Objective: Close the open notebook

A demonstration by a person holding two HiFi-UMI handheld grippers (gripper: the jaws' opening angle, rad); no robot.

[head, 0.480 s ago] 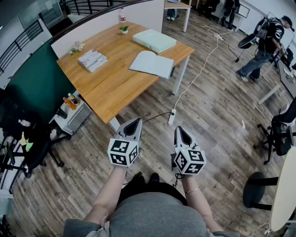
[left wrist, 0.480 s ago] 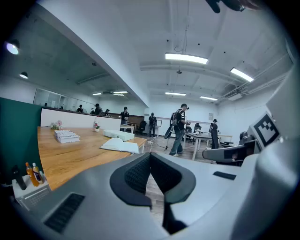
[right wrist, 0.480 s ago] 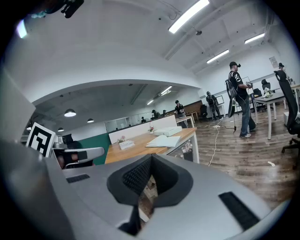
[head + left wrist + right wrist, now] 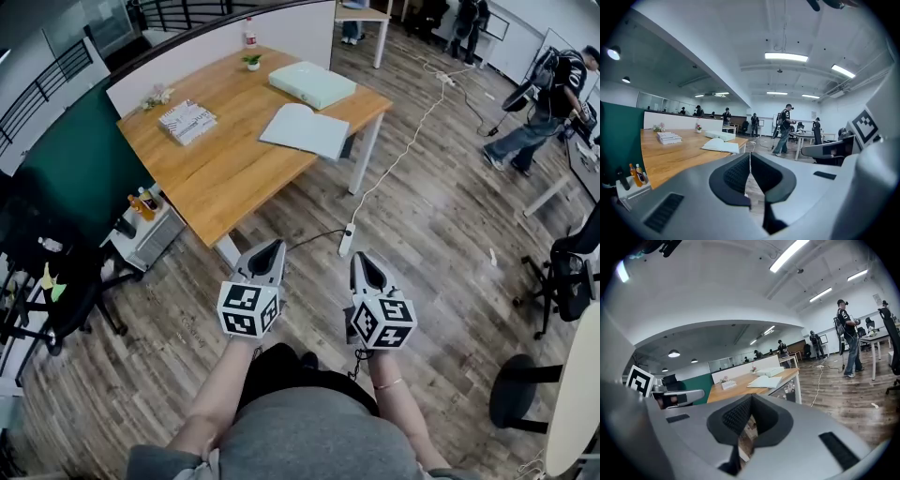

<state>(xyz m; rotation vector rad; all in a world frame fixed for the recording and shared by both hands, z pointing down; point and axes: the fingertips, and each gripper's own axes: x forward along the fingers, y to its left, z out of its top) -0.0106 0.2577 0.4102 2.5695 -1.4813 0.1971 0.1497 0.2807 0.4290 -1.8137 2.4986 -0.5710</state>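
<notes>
Where plank floor [image 4: 441,244] spreads | wooden desk [image 4: 216,178] bears open notebook [image 4: 305,129]

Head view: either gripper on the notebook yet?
No, left gripper and right gripper hang over the floor, short of the open notebook on the table.

Looks like an open-plan office: wooden worktop [image 4: 211,164] against a low partition [image 4: 225,42], swivel chairs [image 4: 565,272], a power strip [image 4: 346,239] on the plank floor [image 4: 441,216], strip lights [image 4: 786,56] overhead.
</notes>
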